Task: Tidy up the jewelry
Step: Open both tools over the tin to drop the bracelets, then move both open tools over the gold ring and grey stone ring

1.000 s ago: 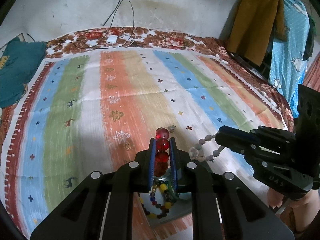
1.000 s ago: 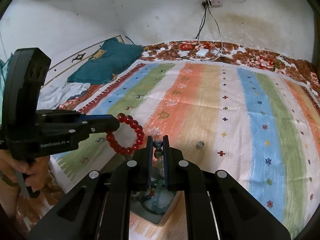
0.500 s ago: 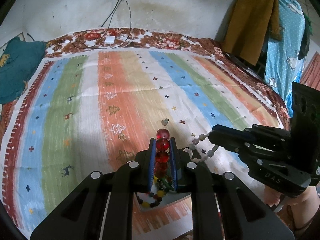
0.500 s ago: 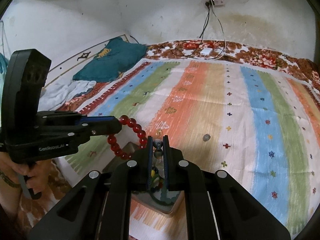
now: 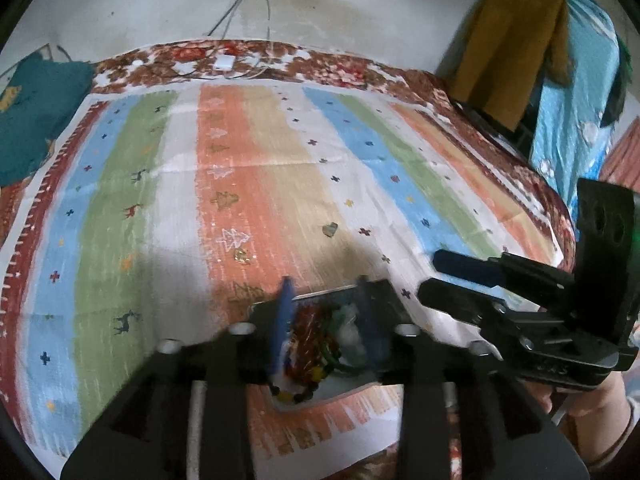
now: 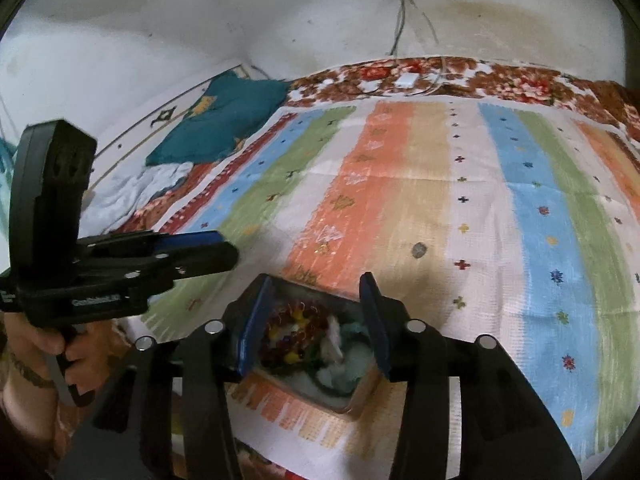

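Observation:
A small open box (image 5: 325, 293) (image 6: 361, 395) sits on the striped cloth near its front edge, with a heap of jewelry inside. The red bead bracelet (image 5: 307, 328) (image 6: 280, 319) lies in it among multicoloured beads, beside a whitish bead strand (image 5: 350, 333) (image 6: 334, 337). My left gripper (image 5: 326, 300) (image 6: 226, 248) hovers open over the box with nothing between its fingers. My right gripper (image 6: 314, 289) (image 5: 430, 276) is open too, just above the box, empty. A small heart-shaped charm (image 5: 330, 230) (image 6: 419, 250) and a tiny gold piece (image 5: 241, 256) (image 6: 322, 247) lie loose on the cloth beyond the box.
The striped cloth (image 5: 280, 168) covers a bed against a white wall. A teal pillow (image 6: 224, 120) lies at the left, and a white charger with cables (image 5: 224, 62) at the head. Clothes (image 5: 512, 52) hang at the right. A person's hands hold both grippers.
Both grippers have opened. The red bracelet left the left gripper and the whitish bead strand left the right one; both now lie in the box. Both grippers moved lower, closer to the box.

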Tool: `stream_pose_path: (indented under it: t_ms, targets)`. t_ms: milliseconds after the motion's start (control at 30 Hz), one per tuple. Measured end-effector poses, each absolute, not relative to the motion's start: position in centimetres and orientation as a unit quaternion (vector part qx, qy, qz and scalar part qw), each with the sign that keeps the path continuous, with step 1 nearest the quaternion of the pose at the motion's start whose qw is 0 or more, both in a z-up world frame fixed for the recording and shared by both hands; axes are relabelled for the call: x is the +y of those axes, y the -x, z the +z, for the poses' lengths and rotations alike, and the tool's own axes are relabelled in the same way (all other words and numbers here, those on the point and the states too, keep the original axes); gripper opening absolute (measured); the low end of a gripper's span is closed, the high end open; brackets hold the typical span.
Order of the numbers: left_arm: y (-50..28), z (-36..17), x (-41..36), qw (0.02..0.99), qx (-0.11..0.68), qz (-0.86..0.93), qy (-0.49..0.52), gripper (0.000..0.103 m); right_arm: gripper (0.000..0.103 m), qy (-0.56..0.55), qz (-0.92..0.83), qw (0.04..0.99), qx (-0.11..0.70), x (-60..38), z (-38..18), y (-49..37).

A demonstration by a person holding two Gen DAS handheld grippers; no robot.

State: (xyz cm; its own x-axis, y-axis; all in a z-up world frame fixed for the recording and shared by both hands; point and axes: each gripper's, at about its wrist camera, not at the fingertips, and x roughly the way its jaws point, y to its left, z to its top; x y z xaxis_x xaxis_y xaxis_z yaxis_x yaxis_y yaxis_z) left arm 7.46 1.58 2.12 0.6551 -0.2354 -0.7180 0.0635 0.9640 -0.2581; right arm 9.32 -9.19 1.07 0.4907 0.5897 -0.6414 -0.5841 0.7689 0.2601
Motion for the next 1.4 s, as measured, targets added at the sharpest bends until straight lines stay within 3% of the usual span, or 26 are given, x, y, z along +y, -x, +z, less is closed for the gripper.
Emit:
stream_pose_path:
  t_ms: [300,767,1400]
  targets:
    - [-8.3,1.4,4.1,0.901,0.413,-0.047,0.126,0.05,0.047,-0.002,0.316,0.87,0.38,-9.6,0.3,-10.6]
    - [-12.7,-0.8,5.8,0.883,0.454,-0.033,0.117,0.067,0.06,0.009,0.289,0.866,0.408,-8.9,-1.7,-14.3]
    - [-17.7,-4.5,6.6,0.847,0.515,-0.047,0.122,0.071,0.065,0.005,0.283,0.843,0.457,-7.6,-3.9,-20.0]
